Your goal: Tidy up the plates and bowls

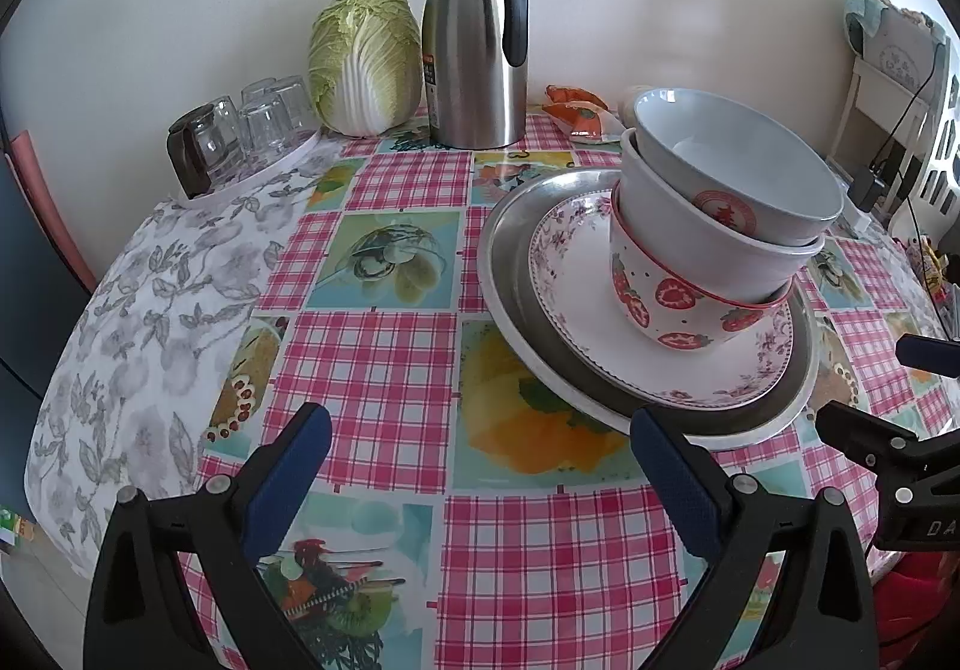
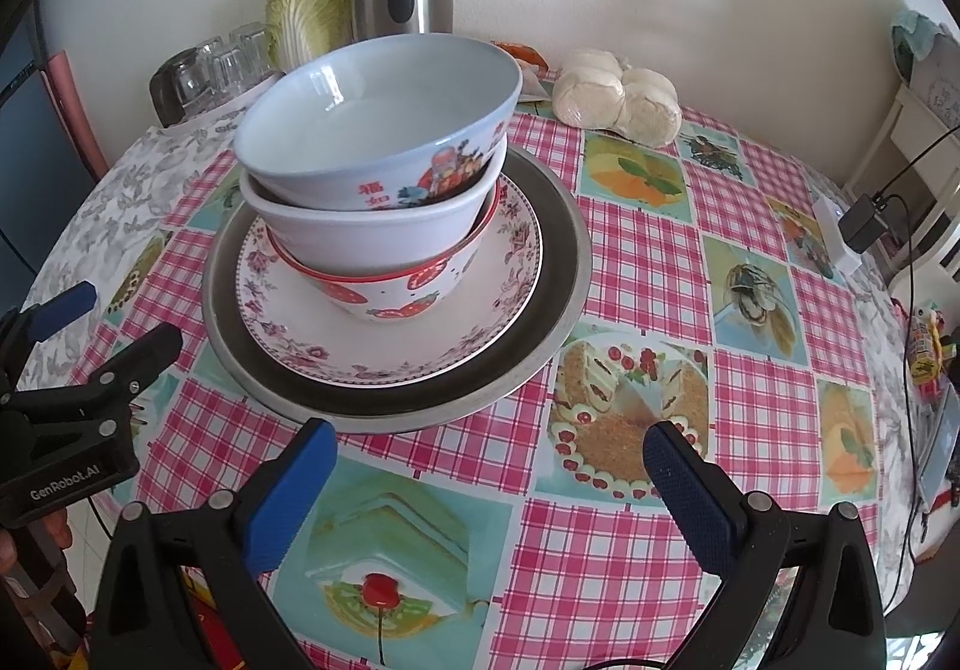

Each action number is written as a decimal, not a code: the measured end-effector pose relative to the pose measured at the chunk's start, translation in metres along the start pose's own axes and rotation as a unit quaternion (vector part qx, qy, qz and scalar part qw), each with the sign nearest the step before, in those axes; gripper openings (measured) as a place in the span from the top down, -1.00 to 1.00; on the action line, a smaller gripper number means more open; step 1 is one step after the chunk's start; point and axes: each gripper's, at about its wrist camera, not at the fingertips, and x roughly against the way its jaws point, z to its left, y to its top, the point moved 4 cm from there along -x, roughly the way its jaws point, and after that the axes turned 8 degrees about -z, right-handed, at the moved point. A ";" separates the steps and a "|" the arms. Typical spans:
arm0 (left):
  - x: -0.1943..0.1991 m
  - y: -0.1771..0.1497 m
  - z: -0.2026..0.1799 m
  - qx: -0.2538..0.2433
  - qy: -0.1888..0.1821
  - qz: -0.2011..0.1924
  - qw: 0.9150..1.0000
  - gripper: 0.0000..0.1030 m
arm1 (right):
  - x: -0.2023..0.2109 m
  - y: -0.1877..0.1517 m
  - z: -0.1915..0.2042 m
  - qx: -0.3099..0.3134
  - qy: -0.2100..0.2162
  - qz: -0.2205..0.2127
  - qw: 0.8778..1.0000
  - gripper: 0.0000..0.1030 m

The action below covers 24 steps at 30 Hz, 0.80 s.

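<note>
1. Both tools sit wide apart at the fingers and carry nothing: our left tool [image 1: 480, 466] hangs over the checked cloth just short of the stack, and our right tool [image 2: 489, 481] hangs over the near side of the desk [image 2: 630, 274], also short of it.
2. We judge the sorting largely done. Everything we can see of the crockery is gathered in one pile near the middle of the desk.
3. Bottom of the pile is the metal tray [image 2: 558, 250]; on it rests the floral plate [image 2: 396, 355], with no food on either.
4. On that plate stands the strawberry bowl [image 2: 390, 298], with the white bowl [image 2: 372, 232] nested in it and the blue bowl [image 2: 360, 130] nested on top.
5. Only the blue bowl's inside shows, and it looks empty; the other two are covered by the bowl above.
6. The upper bowls sit tilted rather than level, so we think straightening the nest, or moving the whole pile, is what may remain.
7. No loose plates or bowls show elsewhere; the thermos jug [image 1: 474, 46], cabbage [image 1: 366, 58] and upturned glasses [image 1: 264, 124] stand at the far edge.
</note>
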 end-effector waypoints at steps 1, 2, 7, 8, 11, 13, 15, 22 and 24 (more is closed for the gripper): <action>0.000 0.000 0.000 -0.001 -0.001 0.000 1.000 -0.94 | -0.001 0.000 0.000 0.000 0.000 0.000 1.000 -1.00; 0.000 0.000 0.000 -0.001 -0.001 0.000 1.000 -0.94 | 0.000 0.000 0.000 0.000 0.000 0.000 1.000 -1.00; -0.001 0.000 -0.001 -0.001 -0.002 0.001 1.000 -0.94 | -0.001 0.000 0.000 0.002 0.000 0.001 1.000 -1.00; -0.001 0.000 0.000 -0.001 -0.002 0.001 1.000 -0.94 | -0.001 -0.001 0.000 0.002 0.000 0.001 1.000 -1.00; -0.001 0.000 0.000 0.000 -0.002 0.002 1.000 -0.94 | -0.001 0.000 0.000 0.002 -0.001 0.003 1.000 -1.00; -0.001 0.000 0.000 0.001 -0.002 0.002 1.000 -0.94 | -0.001 0.000 0.000 0.003 -0.001 0.003 1.000 -1.00; -0.001 0.000 0.000 0.001 -0.002 0.003 1.000 -0.94 | -0.001 -0.001 0.000 0.004 0.000 0.004 1.000 -1.00; -0.001 0.000 0.000 0.001 -0.002 0.003 1.000 -0.94 | -0.002 -0.001 0.000 0.005 -0.001 0.005 1.000 -1.00; -0.001 -0.001 0.000 0.002 -0.001 0.004 1.000 -0.94 | -0.002 -0.001 0.000 0.005 -0.001 0.005 1.000 -1.00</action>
